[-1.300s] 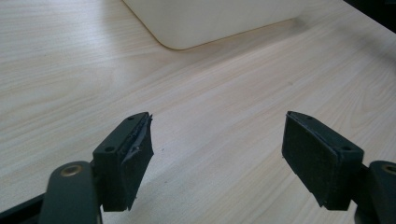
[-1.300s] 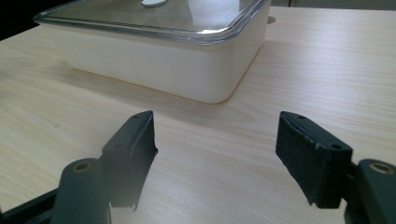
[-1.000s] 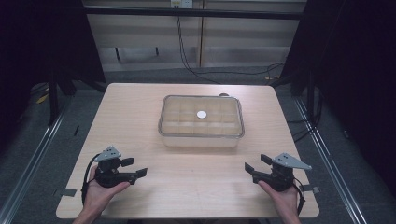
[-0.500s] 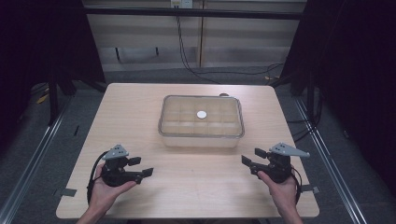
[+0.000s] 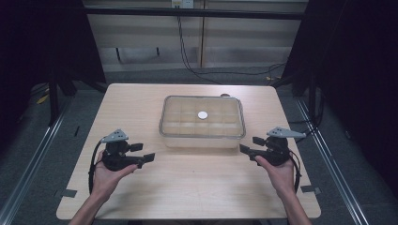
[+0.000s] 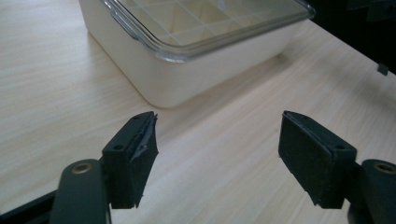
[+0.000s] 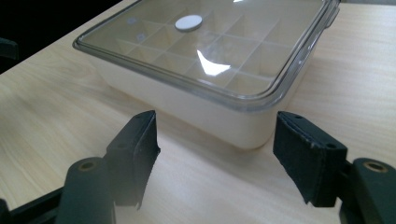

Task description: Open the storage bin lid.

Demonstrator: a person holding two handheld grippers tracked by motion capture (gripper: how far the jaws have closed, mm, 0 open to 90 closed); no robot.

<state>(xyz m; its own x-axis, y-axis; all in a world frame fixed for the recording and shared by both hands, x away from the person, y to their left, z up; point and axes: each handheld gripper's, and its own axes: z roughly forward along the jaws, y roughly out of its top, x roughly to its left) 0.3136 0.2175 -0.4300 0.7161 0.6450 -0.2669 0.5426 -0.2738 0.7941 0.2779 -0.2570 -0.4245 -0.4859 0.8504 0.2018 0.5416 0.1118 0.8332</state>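
At the near left of the table (image 5: 187, 187), cradled in an upturned hand (image 5: 107, 177): the left gripper (image 5: 143, 152), carried slightly farther and rightward than a second ago. Gapes wide, jaws apart on nothing. Aims toward the near left corner of the box (image 5: 202, 140) but stops near it, not touching, with bare wood between in the left gripper view.

In the middle, toward the far side: the box itself, cream-walled, flat on the wood under a clear lid (image 5: 174, 104), with empty compartments beneath and a small white disc (image 5: 202, 115) at the lid's centre. Unmoved over the last second, lid on.

At the near right: the right gripper (image 5: 249, 144), brought farther and leftward by more than the left one. Likewise spread open and empty. Sits just beside the near right corner of the box, which looms between the jaws in the right gripper view, apparently not yet touched.

Reads, probably, as a two-sided approach to the box. No grasp begun. Next likely calls for closing in on both near corners or the lid's rim.
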